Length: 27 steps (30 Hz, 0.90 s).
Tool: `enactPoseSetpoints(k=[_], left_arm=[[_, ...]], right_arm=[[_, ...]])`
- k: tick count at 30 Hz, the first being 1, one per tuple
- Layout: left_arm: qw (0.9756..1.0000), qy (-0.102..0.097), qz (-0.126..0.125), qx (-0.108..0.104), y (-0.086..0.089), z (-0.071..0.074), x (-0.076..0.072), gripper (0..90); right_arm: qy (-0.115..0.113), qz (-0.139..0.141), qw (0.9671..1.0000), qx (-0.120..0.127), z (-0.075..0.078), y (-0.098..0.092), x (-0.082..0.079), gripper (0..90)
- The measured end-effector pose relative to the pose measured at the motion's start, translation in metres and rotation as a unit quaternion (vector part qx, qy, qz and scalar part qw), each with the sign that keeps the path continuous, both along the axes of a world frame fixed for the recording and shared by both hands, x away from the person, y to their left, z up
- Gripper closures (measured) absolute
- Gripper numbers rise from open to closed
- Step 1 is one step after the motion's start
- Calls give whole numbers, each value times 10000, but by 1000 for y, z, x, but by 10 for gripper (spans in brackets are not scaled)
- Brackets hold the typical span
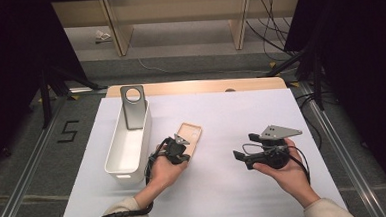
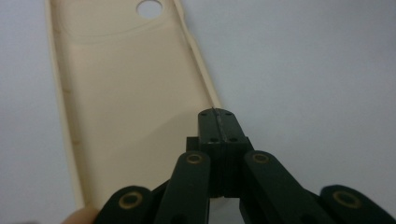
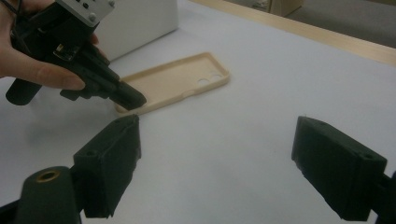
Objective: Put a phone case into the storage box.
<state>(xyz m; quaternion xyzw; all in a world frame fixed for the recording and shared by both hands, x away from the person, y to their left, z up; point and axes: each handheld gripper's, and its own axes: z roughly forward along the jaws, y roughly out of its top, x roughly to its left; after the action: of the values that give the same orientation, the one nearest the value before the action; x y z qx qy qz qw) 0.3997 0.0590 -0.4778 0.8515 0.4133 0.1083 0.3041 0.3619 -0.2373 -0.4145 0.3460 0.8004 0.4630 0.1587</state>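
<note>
While beige phone case lies flat on white table sheet just right of white bin, grey case leans inside bin's far end: one stowed, one left, by my judgement.
High view: left gripper at beige case's near edge; right gripper well apart, idle.
Left gripper view: jaws pressed together, tip over case's right rim, nothing visibly clamped.
Right gripper view: jaws wide, empty; case not yet lifted.

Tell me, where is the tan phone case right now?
In the high view the tan phone case lies flat on the white table, just right of the white bin, with the shut left gripper at its near right edge.
</note>
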Motion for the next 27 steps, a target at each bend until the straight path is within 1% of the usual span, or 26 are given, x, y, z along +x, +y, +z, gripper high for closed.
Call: enactPoseSetpoints(k=[12, 27], left_arm=[[10000, -6, -84, -35, -15, 0, 0, 900], [9999, 35, -66, -141, -27, -1, 3, 900]], right_arm=[[-2, -3, 10000, 4, 0, 0, 0, 167], [-3, -1, 10000, 2, 0, 0, 0, 166]])
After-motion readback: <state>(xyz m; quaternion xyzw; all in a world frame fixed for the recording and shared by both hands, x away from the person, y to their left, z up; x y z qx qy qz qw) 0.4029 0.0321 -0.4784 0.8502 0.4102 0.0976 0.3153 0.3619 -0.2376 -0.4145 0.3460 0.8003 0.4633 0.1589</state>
